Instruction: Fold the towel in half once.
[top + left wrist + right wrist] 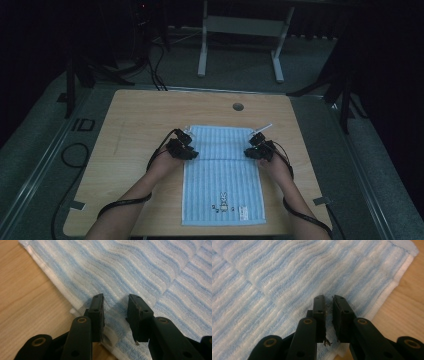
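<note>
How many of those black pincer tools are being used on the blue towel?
2. The left gripper sits at the left edge of the towel, about halfway along it. The right gripper sits opposite, at the towel's right edge. Each is carried in one hand.

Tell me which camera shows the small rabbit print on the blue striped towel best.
The high view: the rabbit print sits near the close end of the light blue wavy-striped cotton towel. The left gripper view has stripes and a white hem; the right gripper view has stripes and a corner, without the print.
</note>
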A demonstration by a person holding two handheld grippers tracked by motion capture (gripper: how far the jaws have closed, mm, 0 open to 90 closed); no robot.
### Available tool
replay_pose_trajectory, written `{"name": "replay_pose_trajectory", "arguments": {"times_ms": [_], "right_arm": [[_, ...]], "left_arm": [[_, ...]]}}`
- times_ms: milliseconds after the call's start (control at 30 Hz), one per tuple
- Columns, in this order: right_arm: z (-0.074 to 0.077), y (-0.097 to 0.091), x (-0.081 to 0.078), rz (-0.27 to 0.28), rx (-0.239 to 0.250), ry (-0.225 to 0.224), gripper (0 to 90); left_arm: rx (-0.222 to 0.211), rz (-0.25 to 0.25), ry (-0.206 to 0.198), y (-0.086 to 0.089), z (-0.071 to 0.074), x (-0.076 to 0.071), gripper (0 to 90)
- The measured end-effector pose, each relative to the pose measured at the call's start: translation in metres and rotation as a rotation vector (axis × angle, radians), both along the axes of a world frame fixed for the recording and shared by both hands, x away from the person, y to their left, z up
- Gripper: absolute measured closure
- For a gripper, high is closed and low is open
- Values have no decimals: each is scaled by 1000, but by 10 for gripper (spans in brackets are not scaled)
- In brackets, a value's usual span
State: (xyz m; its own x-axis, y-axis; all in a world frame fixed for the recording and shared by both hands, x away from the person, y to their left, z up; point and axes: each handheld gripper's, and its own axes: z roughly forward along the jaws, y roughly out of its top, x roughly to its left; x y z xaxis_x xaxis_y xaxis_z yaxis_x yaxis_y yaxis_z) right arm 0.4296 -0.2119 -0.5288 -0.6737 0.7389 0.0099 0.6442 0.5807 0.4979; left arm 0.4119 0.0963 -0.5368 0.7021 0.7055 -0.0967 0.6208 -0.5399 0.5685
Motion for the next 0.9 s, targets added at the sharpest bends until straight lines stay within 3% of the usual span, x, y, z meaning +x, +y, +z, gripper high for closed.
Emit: {"name": "replay_pose_trajectory", "arguments": {"times_ms": [133,233,300,333,400,433,467,500,567,600,700,767,900], "right_arm": [[8,1,1,11,6,-13,754],[14,0,5,10,16,-14,733],[25,-1,20,-8,0,-18,693],[25,-1,20,-8,0,-18,693],[36,-3,38,-40,2,-21,653],[38,-4,45,-50,1,-21,628],[39,-5,53,-81,-9,-24,609],[40,-6,58,-100,-5,-24,596],[40,-7,64,-120,2,-24,590],[38,-10,76,-159,-17,-23,589],[34,-10,85,-189,-38,-17,589],[27,-9,97,-216,-64,6,574],[21,-9,104,-241,-45,36,556]], "left_arm": [[1,-8,35,2,5,2,638],[5,16,28,5,12,9,597],[-11,49,19,8,18,18,561],[-7,67,13,9,21,24,561],[-4,106,6,11,24,35,490],[-7,157,9,12,25,49,489],[-7,157,9,12,25,49,490],[10,182,10,11,24,59,490],[23,190,5,10,24,66,491],[18,207,10,10,23,71,491],[36,222,11,7,20,82,490],[19,236,28,7,16,89,490],[8,231,34,2,10,97,490]]}}
